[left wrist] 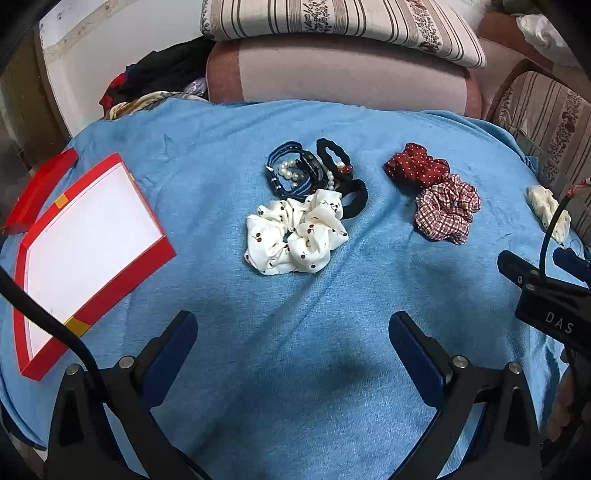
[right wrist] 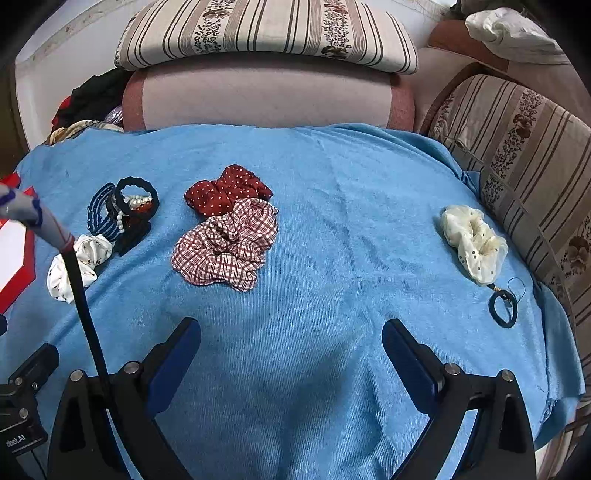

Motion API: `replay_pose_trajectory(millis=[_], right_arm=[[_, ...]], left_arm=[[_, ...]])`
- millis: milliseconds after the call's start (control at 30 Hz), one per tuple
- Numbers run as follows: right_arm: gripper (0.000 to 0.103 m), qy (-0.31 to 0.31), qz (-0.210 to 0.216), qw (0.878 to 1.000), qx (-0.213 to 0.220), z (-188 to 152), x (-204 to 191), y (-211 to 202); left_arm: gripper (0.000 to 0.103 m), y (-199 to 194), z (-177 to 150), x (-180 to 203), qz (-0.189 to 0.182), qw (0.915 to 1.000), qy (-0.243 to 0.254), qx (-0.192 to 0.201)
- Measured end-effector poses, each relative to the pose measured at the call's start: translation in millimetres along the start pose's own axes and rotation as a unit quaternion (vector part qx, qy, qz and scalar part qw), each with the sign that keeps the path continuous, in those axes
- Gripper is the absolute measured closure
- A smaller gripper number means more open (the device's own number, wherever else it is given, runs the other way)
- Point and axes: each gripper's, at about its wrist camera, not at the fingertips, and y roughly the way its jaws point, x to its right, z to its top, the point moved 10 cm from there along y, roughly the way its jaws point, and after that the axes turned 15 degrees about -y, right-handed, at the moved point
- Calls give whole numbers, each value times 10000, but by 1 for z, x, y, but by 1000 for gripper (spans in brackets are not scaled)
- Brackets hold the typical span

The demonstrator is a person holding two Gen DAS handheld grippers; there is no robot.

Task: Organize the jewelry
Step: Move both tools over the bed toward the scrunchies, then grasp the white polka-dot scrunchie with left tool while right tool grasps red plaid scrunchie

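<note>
On the blue cloth (left wrist: 295, 332) lies a white cherry-print scrunchie (left wrist: 295, 232), just ahead of my open left gripper (left wrist: 291, 325). Behind it sits a tangle of a striped blue band, pearl bracelet (left wrist: 291, 173) and black hair ties (left wrist: 332, 158). A red dotted scrunchie (right wrist: 229, 190) and a red checked scrunchie (right wrist: 227, 247) lie ahead-left of my open right gripper (right wrist: 291, 332). A cream scrunchie (right wrist: 474, 240) and a thin black hair tie (right wrist: 502, 308) rest at the right. A red box with a white inside (left wrist: 88, 243) stands open at the left. Both grippers hold nothing.
The red box lid (left wrist: 40, 184) lies behind the box. A pink cushion (right wrist: 266, 96) with a striped pillow (right wrist: 266, 33) borders the far edge. A striped sofa arm (right wrist: 535, 166) runs along the right. Dark clothes (left wrist: 162, 74) are piled at the back left.
</note>
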Motion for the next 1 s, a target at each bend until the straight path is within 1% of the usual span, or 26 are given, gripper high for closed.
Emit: replay_pose_trajectory(millis=[67,233,333,400,467,633,1000], right_arm=[[3,16,53,10000,12,1,0,-2],[3,-50,127,9998,115,11,-6,-5],[5,-104,267,9995,127,18,-13,-2],[6,-135,371,9991,136,22,-18,1],[8,-164,427,9989,128,25,-22,4],[12,-227,547,9982,126,27,-28,11],[13,-163,632,9975,286,39,-17,21]], left_arm=[[0,-3,2,-3,29,10000,-4,52],[4,-7,8,-6,30,9998,109,192],[12,-4,11,-9,-3,9998,122,155],[20,0,13,-15,20,9999,83,83],[23,4,14,-21,76,9999,48,46],[24,10,18,-36,182,9998,-68,25],[24,18,37,-43,116,9995,-284,17]])
